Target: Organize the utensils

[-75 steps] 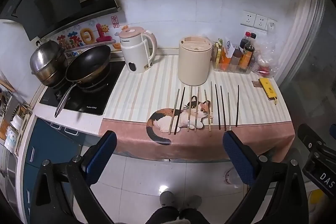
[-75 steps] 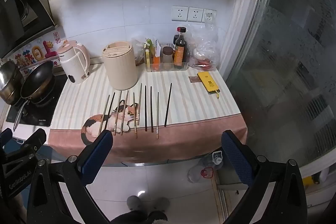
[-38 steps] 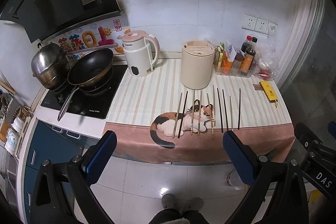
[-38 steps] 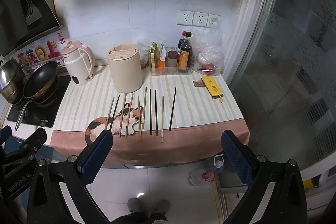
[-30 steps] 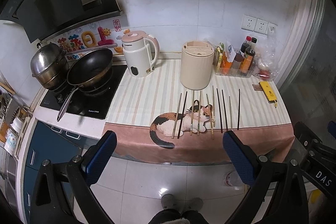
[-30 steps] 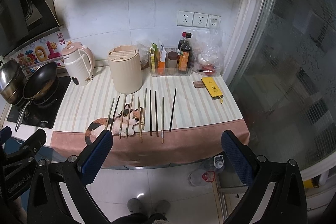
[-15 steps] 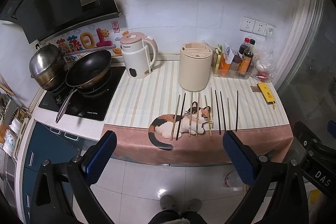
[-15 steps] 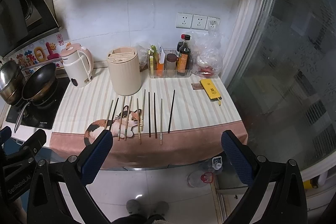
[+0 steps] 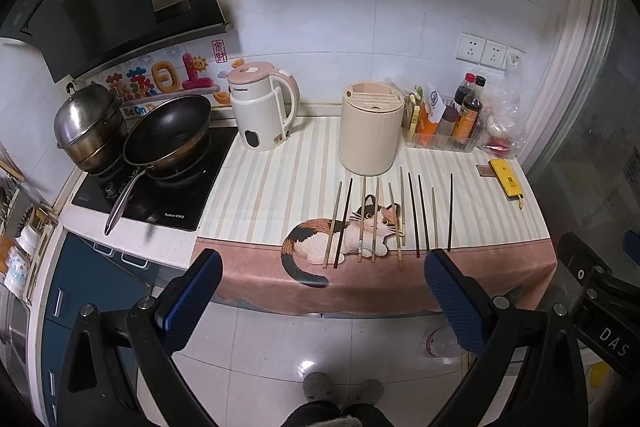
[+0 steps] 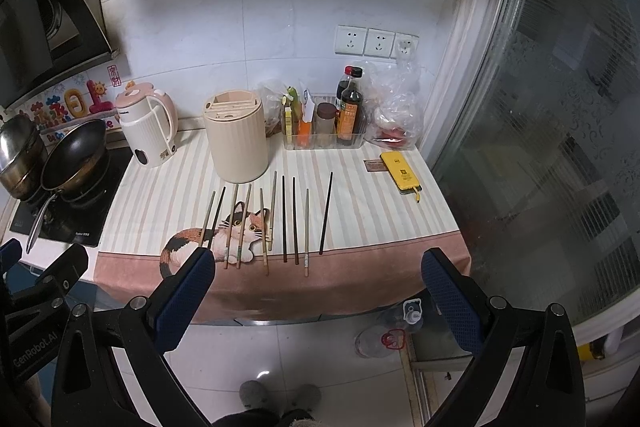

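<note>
Left hand-held gripper (image 9: 320,291) and right hand-held gripper (image 10: 316,287): spread wide, empty, held off the near counter (image 10: 360,195) edge. Chopsticks (image 10: 272,219) in a row on the cat cloth (image 10: 188,247), just near of the cream holder (image 10: 236,143). Kettle (image 10: 148,127) farther left.

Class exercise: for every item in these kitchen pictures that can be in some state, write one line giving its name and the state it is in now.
left gripper: open, empty, held back from the counter.
right gripper: open, empty.
chopsticks: lying flat, side by side on the cloth, none in the holder.
utensil holder: upright; its top slots look empty.
kettle: upright, lid shut.
frying pan: on the hob, empty.
steel pot: lid on.
sauce bottles: upright, capped.
</note>
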Tool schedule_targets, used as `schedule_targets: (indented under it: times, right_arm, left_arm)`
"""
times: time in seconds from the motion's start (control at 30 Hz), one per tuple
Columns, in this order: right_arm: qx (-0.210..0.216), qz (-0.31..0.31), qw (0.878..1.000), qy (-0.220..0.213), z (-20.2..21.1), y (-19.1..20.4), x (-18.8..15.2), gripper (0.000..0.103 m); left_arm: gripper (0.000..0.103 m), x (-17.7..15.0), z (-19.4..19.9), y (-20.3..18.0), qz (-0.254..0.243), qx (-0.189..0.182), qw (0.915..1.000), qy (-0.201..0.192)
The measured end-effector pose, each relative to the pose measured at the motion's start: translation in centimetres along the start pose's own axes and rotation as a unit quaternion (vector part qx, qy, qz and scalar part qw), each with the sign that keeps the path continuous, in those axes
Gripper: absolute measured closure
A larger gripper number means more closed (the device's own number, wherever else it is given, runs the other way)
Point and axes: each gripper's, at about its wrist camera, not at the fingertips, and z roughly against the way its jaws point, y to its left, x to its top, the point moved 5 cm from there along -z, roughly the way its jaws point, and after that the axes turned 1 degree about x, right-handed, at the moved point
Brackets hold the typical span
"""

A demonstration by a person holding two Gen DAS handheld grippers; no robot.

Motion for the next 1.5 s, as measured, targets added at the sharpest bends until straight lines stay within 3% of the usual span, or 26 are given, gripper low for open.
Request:
schedule_targets:
  times: [0.7,0.83,0.97,1.23,1.33,1.4,1.5]
  right_arm:
    - [0.001,0.003,1.000,-0.002,-0.1,0.1,0.5,0.000]
    - [0.000,-0.006,1.000,0.000,-0.7,0.4,0.7,0.000]
    - [0.005,-0.034,0.999,-0.005,-2.3,0.8,1.1,0.000]
    - [-0.032,-0.062,0.998,-0.003,-10.2,1.9,1.9,0.001]
    - [-0.024,-0.059,0.998,0.022,-14.4,2.8,2.0,0.018]
    - [-0.008,-0.063,0.997,0.042,-17.4,3.3,2.0,0.040]
    - [0.008,-0.071,0.994,0.084,-22.3,3.8,1.7,0.059]
  left_arm:
    - [0.000,0.0,-0.1,0.1,-0.001,-0.003,1.0000,0.000]
    - [0.000,0.9,-0.6,0.0,-0.002,0.001,0.9999,-0.016]
    - [0.000,2.6,-3.1,0.5,-0.006,0.011,0.9987,-0.050]
    - [0.000,4.6,-11.5,3.1,-0.021,0.047,0.9970,-0.059]
    - [0.000,5.1,-16.1,3.6,-0.021,0.057,0.9979,-0.025]
    - [0.000,5.1,-18.7,3.6,-0.021,0.058,0.9981,-0.006]
    - [0.000,4.9,-23.5,3.5,-0.024,0.057,0.9970,0.047]
